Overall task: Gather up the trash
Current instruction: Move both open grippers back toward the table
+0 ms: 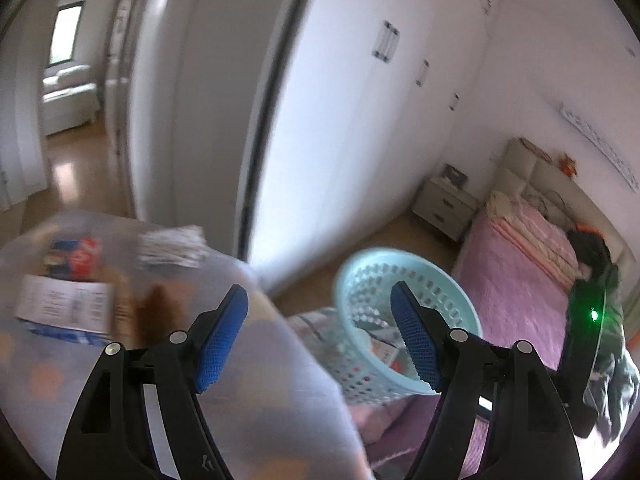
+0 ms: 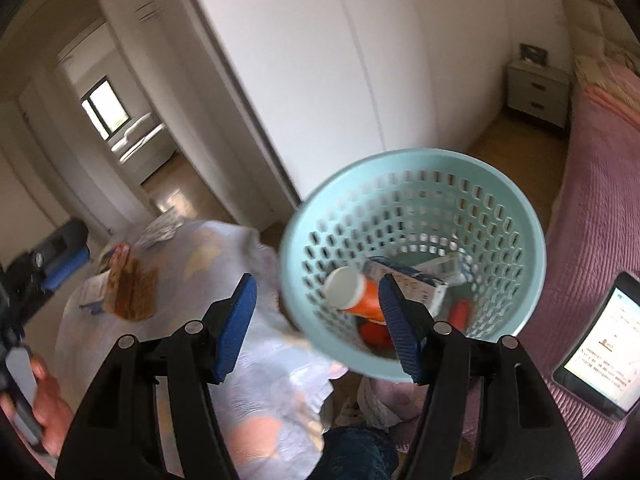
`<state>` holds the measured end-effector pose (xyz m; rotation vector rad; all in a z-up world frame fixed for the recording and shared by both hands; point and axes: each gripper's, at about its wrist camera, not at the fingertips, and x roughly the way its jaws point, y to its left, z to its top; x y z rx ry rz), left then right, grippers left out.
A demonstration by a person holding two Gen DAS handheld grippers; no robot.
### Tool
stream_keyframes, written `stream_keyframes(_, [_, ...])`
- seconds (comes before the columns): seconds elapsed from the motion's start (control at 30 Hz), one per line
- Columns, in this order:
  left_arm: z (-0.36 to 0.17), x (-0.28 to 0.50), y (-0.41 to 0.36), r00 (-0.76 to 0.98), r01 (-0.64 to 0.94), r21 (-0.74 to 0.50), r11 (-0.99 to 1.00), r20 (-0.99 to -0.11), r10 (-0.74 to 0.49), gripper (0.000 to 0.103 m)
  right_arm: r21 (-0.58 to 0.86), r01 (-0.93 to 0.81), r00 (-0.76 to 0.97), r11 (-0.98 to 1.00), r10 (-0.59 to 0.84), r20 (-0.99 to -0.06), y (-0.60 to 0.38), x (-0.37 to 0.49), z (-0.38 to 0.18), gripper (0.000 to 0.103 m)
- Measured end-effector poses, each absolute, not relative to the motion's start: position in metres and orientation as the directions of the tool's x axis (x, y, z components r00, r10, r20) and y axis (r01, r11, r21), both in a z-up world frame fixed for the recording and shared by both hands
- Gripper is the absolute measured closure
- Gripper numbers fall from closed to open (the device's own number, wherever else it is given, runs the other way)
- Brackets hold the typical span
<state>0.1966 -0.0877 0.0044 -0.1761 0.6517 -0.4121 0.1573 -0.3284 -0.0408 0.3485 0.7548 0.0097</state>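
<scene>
A light blue perforated basket (image 2: pixel 416 208) stands beside a small cloth-covered table (image 2: pixel 224 360). It holds an orange bottle with a white cap (image 2: pixel 352 292), a white and blue carton (image 2: pixel 412 280) and red bits. The basket also shows in the left wrist view (image 1: pixel 360 280). On the table lie a brown wafer-like piece (image 2: pixel 132 292), a printed leaflet (image 1: pixel 64 304), a red and blue packet (image 1: pixel 76 256) and a folded paper (image 1: pixel 172 244). My left gripper (image 1: pixel 320 340) is open and empty above the table's edge. My right gripper (image 2: pixel 316 328) is open and empty over the basket's near rim.
A pink bed (image 1: pixel 520 280) lies to the right with a lit phone (image 2: pixel 600 352) on it. White wardrobe doors (image 1: pixel 360 100) and a nightstand (image 1: pixel 444 204) stand behind. A doorway (image 1: pixel 68 80) opens at the far left. A hand (image 2: pixel 44 404) holds the other gripper.
</scene>
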Motion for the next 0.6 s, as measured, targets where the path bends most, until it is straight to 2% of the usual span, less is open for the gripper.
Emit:
stream_keyframes(0.3, [0.008, 0.203, 0.016, 0.782, 0.143, -0.323, 0.935, -0.543, -0.307, 0.031, 0.231, 0.001, 0.736, 0.973, 0.156, -0.659, -0.259, 0.163, -0.03, 0.043])
stream_keyframes(0.6, [-0.022, 0.227, 0.125, 0.782, -0.098, -0.326, 0.94, -0.609, -0.13, 0.028, 0.165, -0.138, 0.69, 0.977, 0.214, -0.692, -0.175, 0.185, -0.036, 0.043])
